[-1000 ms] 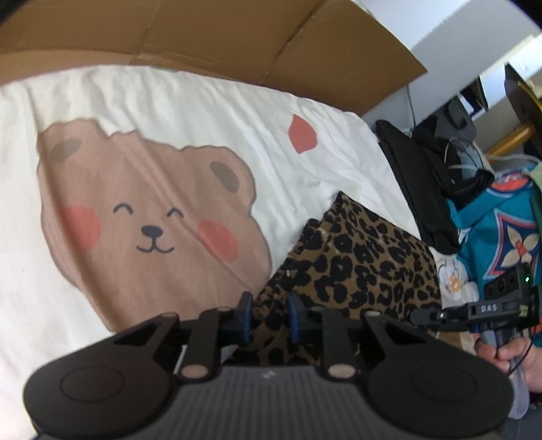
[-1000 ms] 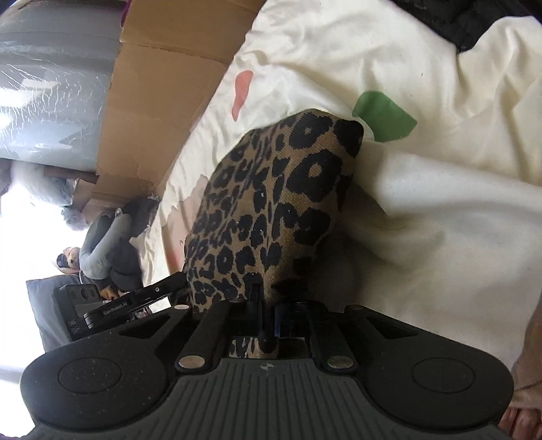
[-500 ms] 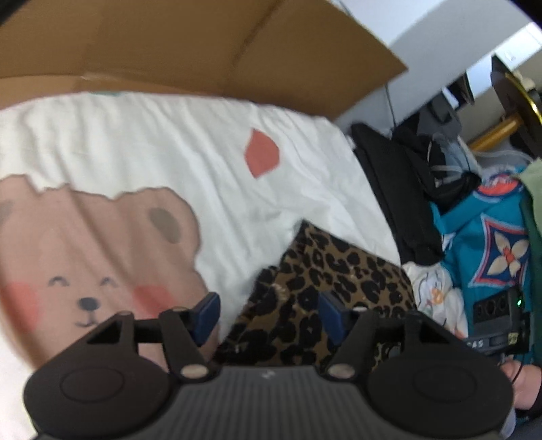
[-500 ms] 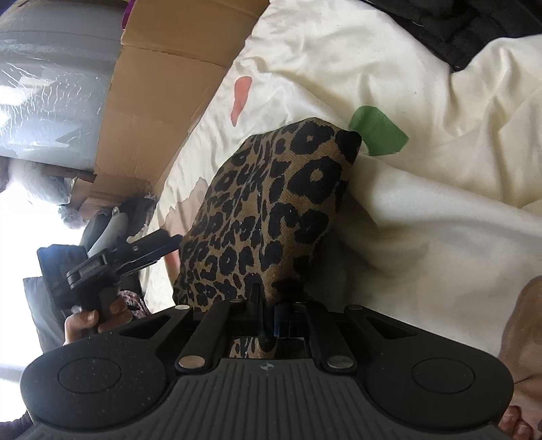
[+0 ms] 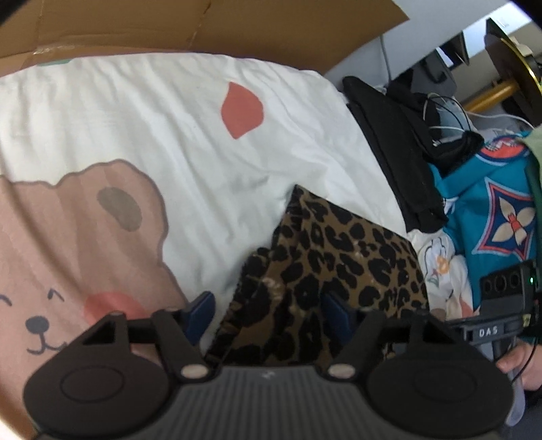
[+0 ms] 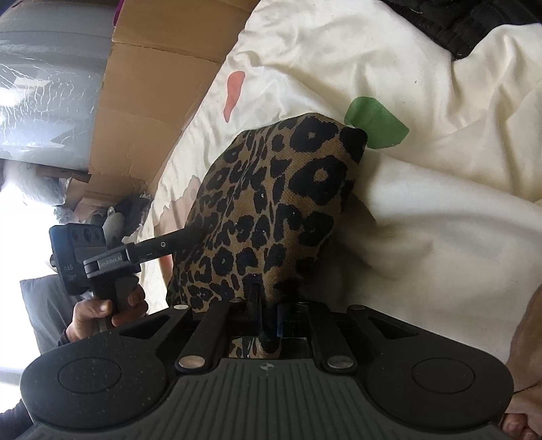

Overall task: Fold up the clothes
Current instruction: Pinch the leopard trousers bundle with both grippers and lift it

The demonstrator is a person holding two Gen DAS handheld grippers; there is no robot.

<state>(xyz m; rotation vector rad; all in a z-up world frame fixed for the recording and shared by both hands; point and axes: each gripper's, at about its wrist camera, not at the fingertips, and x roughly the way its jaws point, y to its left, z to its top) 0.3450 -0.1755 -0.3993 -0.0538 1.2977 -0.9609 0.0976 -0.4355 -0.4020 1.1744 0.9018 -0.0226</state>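
- In the left wrist view we see a white bedsheet (image 5: 142,111) printed with a brown bear (image 5: 78,237) on the left and a red leaf shape (image 5: 242,113) further up.
- A brown cardboard sheet (image 5: 203,27) lies along the far edge of the bedsheet.
- Our left gripper (image 5: 269,313) points down at the near edge of the leopard-print cloth (image 5: 338,257), which lies folded on the bedsheet to the right of the bear.
- Its 2 blue fingers (image 5: 201,311) stand about half spread and are closing, 1 on each side of the cloth's near edge; the pads do not press the fabric.
- Right of the cloth lie a black garment (image 5: 399,162) and a teal patterned fabric (image 5: 494,220).
- At the far right edge of that view, the other handheld tool and a hand (image 5: 521,365) on its grip appear.
- In the right wrist view, a hand (image 6: 105,311) at the left holds the left tool, its finger reaching in to the left side of the cloth.
- Our right gripper (image 6: 267,314) is nearly closed and easing apart, with a fold of the leopard-print cloth (image 6: 277,210) pinched between its 2 fingers; the fabric rises in a hump ahead of them.
- A green leaf shape (image 6: 376,125) on the bedsheet (image 6: 440,237) shows just beyond the cloth's far corner.
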